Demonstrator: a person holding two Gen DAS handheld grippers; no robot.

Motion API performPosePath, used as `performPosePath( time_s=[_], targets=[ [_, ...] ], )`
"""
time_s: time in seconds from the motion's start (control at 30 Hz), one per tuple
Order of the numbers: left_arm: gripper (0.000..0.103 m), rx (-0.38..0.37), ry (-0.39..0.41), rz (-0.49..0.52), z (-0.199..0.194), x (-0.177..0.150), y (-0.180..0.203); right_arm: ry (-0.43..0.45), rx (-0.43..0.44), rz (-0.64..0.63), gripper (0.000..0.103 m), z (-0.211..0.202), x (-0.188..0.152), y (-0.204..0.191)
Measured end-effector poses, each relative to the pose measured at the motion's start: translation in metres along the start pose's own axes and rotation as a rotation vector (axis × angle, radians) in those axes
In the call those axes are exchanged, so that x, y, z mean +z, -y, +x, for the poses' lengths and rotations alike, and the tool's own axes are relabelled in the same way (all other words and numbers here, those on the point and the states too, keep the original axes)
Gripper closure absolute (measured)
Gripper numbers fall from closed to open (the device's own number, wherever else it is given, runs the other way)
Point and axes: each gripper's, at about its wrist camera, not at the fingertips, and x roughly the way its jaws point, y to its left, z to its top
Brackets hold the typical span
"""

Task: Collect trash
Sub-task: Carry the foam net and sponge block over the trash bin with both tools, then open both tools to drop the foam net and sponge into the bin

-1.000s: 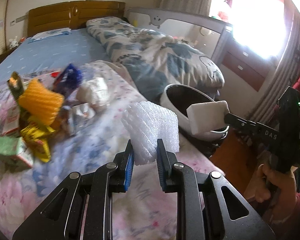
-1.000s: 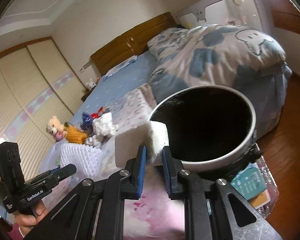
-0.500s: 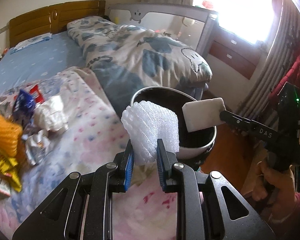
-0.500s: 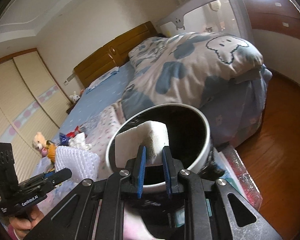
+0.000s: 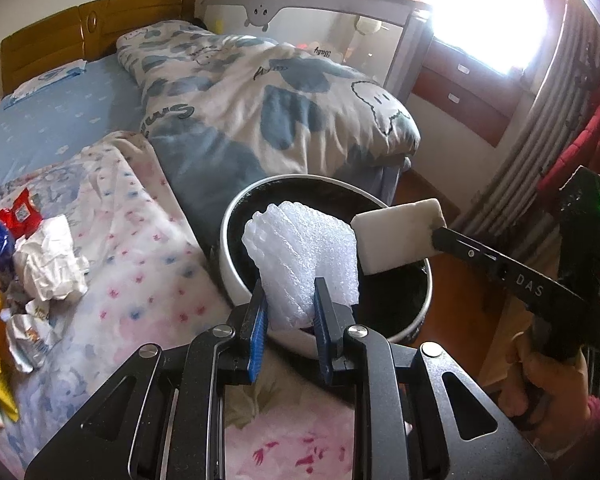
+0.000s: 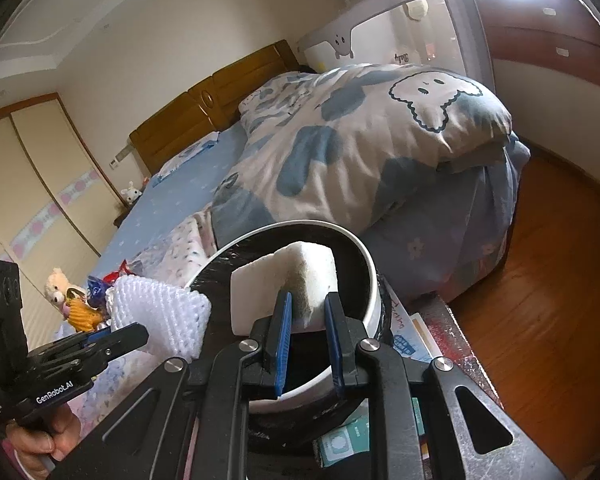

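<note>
Here, largest first.
Bed: one, wooden headboard, blue sheet, a floral cover at the near edge.
Quilt: one, bunched, soft, blue patches with cartoon faces.
Bin: one, round, white rim, black liner, beside the bed's edge.
Litter pile: several wrappers and crumpled paper on the floral cover; exact count unclear.
Foam net: one, white, ribbed mesh sleeve, long axis upright, over the bin's mouth.
Sponge block: one, white, rectangular, porous end face, long axis tilted, over the bin.
Left gripper: narrow, pinching the foam net's lower end.
Right gripper: narrow, clamping the sponge block.
</note>
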Motion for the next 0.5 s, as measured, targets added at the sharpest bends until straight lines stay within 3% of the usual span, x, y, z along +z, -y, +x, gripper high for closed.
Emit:
performPosePath(
  time_s=[0.3,0.47,0.5],
  targets=[
    [0.077,0.017,-0.012,0.019,0.012,0.006,0.007,-0.022,-0.010,-0.011,0.085,0.012,0.007,0.000],
    [0.047,0.023,-0.004,0.023,0.010,0.006,0.008,-0.034,-0.011,-0.002,0.074,0.016,0.010,0.002],
    [0.046,0.027,0.003,0.024,0.008,0.004,0.008,-0.033,-0.009,0.005,0.071,0.016,0.010,0.003]
  ],
)
